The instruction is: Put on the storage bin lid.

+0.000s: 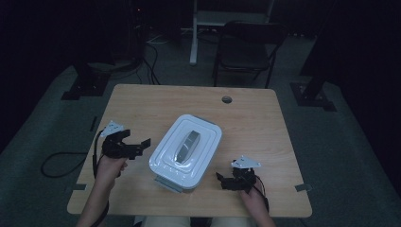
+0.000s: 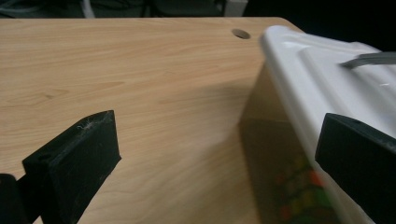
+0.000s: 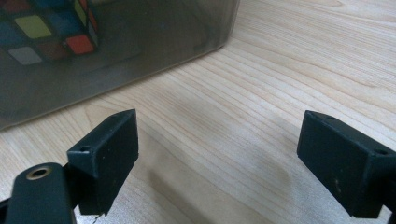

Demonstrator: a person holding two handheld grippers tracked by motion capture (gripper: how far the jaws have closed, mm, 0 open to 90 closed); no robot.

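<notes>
high view: i hold left gripper and right gripper, jaws wide, flanking the lidded box mid-table, ready to grasp.

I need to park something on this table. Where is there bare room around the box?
Bare wood runs along the table's far edge, between the storage box and the cable hole, and at the far right corner. The near side is crowded: left tongs and right tongs flank the box.
</notes>
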